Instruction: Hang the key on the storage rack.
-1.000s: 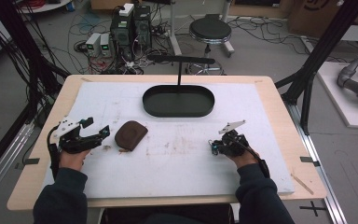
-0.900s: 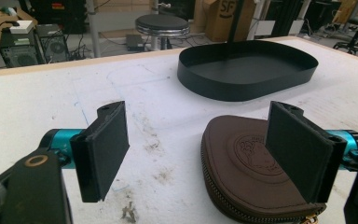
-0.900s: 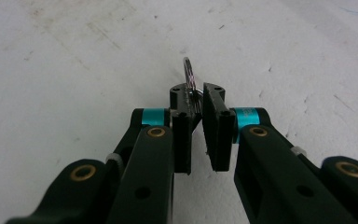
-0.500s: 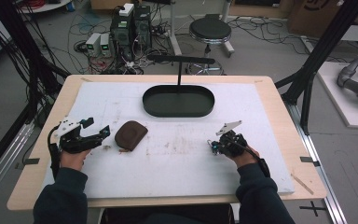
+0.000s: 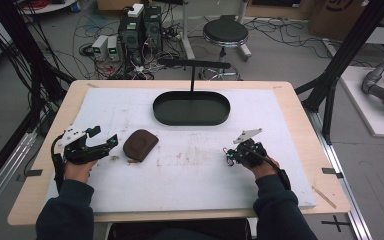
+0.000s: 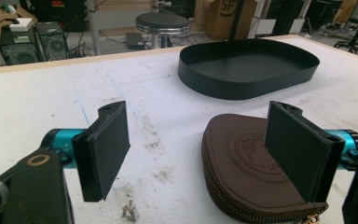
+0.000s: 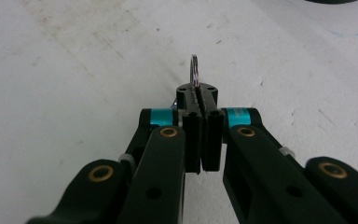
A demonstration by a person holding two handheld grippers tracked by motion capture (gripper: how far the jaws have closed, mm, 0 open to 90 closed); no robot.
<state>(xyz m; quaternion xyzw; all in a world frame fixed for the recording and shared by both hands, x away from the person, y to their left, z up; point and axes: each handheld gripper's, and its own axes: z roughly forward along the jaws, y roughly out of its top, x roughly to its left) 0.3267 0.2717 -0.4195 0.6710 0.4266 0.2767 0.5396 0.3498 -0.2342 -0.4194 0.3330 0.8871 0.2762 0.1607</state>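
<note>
Near the desk's left edge, the left tool [image 5: 106, 140] is gaping apart beside a brown rounded leather pouch [image 5: 139, 144]; the right tool [image 7: 196, 88] is pinching a small thin metal ring [image 7: 194, 70].

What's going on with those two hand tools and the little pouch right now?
Left tool open beside brown pouch, not gripping. Right tool shut on thin metal ring. Black tray beyond; nothing in the way.

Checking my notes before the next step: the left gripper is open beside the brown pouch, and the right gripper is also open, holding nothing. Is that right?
Not quite. The right gripper is shut, not open: the right gripper view shows its jaws pressed together on a small metal ring that sticks out past the tips. The left gripper is indeed open beside the brown pouch, as the left gripper view shows.
</note>
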